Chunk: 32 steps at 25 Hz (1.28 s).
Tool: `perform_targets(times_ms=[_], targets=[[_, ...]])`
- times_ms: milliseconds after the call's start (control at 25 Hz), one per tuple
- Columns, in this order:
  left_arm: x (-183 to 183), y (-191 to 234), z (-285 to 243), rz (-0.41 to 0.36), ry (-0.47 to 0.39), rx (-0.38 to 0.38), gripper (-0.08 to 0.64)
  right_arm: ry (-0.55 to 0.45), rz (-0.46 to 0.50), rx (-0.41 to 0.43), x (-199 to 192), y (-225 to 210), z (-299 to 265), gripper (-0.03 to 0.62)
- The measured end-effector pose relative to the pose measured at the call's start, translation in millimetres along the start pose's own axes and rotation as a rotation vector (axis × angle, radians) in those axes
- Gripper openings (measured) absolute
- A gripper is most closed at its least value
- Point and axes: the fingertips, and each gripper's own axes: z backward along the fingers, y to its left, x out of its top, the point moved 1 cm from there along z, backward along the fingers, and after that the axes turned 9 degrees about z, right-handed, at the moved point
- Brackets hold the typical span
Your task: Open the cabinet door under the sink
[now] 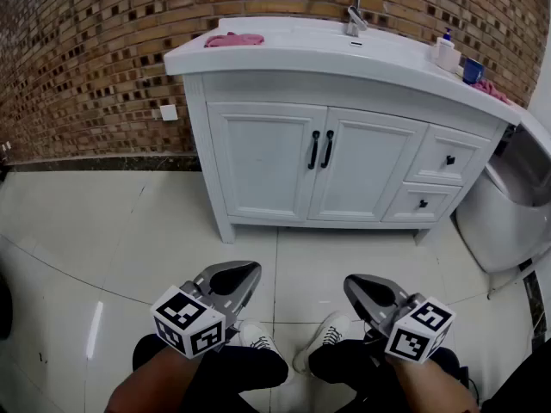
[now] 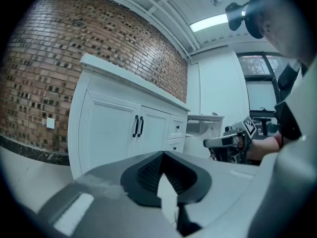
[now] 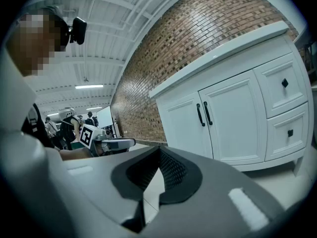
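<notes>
Above floor tiles [image 1: 103, 231], left tool [image 1: 243, 274] and right tool [image 1: 360, 287] hover, both closed empty, facing the cabinet [image 1: 267, 162].

Tiled floor [image 1: 103, 222]: white sink cabinet [image 1: 267, 157], person's shoes [image 1: 258, 338].

Ahead of my left tongs [image 1: 241, 275] and right tongs [image 1: 366, 289] I see a brown brick wall [image 1: 86, 50]. Under the tongs, the floor [image 1: 103, 231] is pale, shiny tiles. Past the right tongs stands a big white bowl [image 1: 504, 209]. High above, long lights [image 2: 210, 22] glow on a white ceiling [image 3: 109, 14]. A window [image 2: 257, 68] shows far off.
</notes>
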Motion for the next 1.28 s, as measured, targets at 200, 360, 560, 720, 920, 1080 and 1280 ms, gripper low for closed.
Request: perform_targets(times_ms=[200, 360, 560, 720, 920, 1080, 1280], targets=[[21.1, 4.1, -10.0, 0.006, -0.057, -0.001, 0.008, 0.013, -0.010, -0.013, -2.4, -6.6, 2.2, 0.005], [43.6, 11.3, -33.5, -0.031, -0.068, 0.037, 0.008, 0.033, -0.051, -0.023, -11.2, -15.9, 2.6, 0.005], [74.9, 17.3, -75.5, -0.179, -0.043, 0.062, 0.008, 0.044, -0.089, -0.014, -14.3, -20.3, 1.8, 0.005], [99.5, 29.8, -103.8, -0.232, -0.053, 0.096, 0.008, 0.035, -0.097, 0.008, -10.5, -17.2, 0.9, 0.005], [107.3, 50.5, -133.5, -0.158, -0.062, 0.127, 0.038, 0.044, -0.117, 0.015, -14.1, -20.7, 2.2, 0.005], [104.7, 59.9, -160.5, -0.159, -0.046, 0.139, 0.057, 0.036, -0.134, 0.002, -13.9, -32.2, 8.7, 0.005], [107.6, 73.0, -197.1, -0.174, -0.024, 0.137, 0.058, 0.025, -0.163, 0.001, -12.6, -37.8, 9.3, 0.005]])
